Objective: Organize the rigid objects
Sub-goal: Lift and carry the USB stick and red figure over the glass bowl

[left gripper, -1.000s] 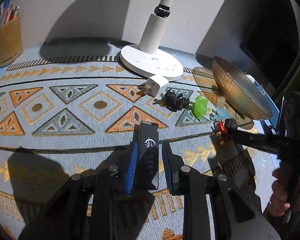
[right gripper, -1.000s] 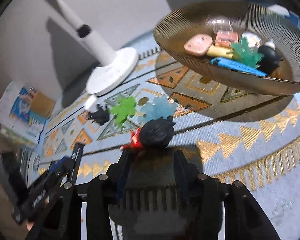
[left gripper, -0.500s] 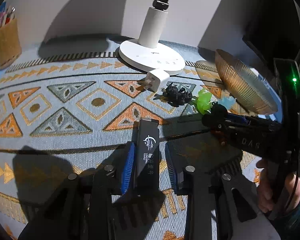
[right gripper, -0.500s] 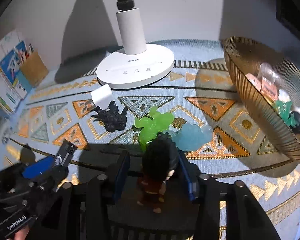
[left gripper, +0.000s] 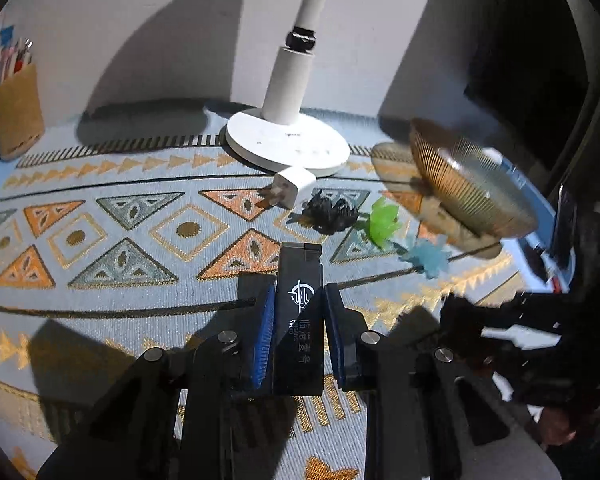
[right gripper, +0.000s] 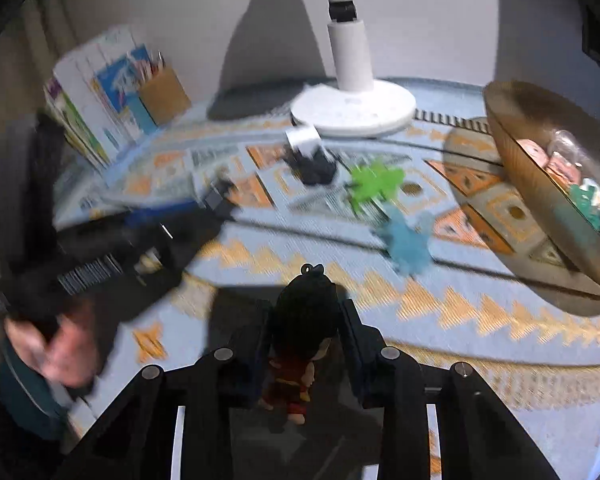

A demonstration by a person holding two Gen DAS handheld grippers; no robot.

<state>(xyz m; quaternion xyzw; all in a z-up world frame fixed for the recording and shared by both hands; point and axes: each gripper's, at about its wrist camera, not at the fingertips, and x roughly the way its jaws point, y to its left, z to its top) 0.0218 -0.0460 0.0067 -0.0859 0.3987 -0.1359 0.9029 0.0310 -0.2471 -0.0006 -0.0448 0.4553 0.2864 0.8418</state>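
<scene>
Left wrist: tool (left gripper: 298, 312) clamps lighter (left gripper: 299, 320) near bowl (left gripper: 470, 188).

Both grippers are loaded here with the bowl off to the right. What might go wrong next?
The figurine sits between the right gripper jaws by its round head only, body hanging, so it may twist or slip. The black lighter juts well past the left gripper tips and might snag the green toy or blue toy lying before the bowl.
</scene>
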